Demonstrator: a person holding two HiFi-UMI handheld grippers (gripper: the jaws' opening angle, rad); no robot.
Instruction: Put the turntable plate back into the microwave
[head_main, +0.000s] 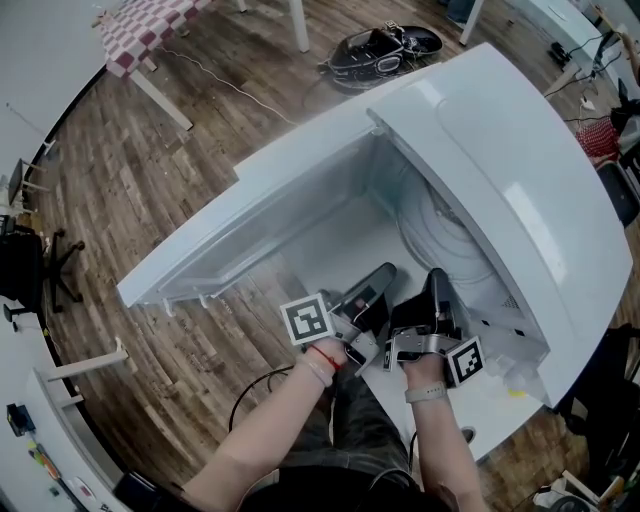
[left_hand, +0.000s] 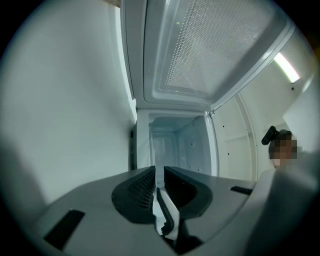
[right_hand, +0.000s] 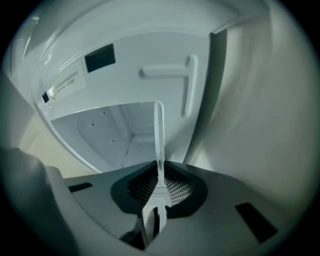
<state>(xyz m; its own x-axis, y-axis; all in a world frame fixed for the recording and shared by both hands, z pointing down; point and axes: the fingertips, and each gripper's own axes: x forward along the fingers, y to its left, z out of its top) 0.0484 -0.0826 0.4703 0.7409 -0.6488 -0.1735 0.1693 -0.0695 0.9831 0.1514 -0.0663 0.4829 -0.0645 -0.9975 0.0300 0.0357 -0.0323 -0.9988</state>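
Two steps seem left, lowering and centring, since the open microwave holds the glass turntable plate only partly in, apparently tilted at the right side of its cavity, its rim clenched in the right tongs, while the left tongs are pinched nearly closed on nothing visible.

You have two grippers: left gripper, right gripper. Two marker cubes, one per gripper: left cube, right cube. Two hands of yours in sight: left hand, right hand. Two wristbands: red band, pale band. One microwave. One turntable plate. Around you: one checked cloth, one black chair.
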